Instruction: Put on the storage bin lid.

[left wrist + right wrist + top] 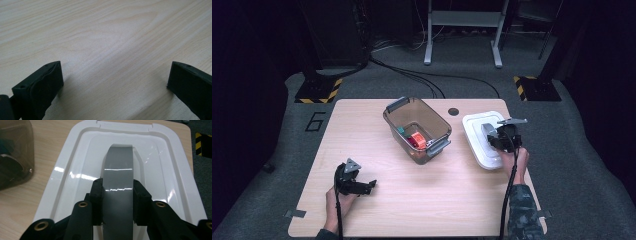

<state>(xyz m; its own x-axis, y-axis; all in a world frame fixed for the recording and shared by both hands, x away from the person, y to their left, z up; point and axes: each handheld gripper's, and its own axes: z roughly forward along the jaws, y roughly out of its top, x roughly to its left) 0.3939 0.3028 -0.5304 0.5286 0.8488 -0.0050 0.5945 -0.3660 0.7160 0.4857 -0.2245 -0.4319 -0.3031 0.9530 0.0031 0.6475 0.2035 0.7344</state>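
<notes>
Right gripper [117, 192] is clamping the grey arched handle [117, 167] of the white glossy plastic lid [75, 165]; probably slipping if tilted; left gripper [115, 82] is idling, jaws apart.

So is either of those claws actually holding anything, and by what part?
Yes: the right gripper is shut on the grey handle of the white lid, pads on its two edges. The left gripper is open over the table, holding nothing.
</notes>
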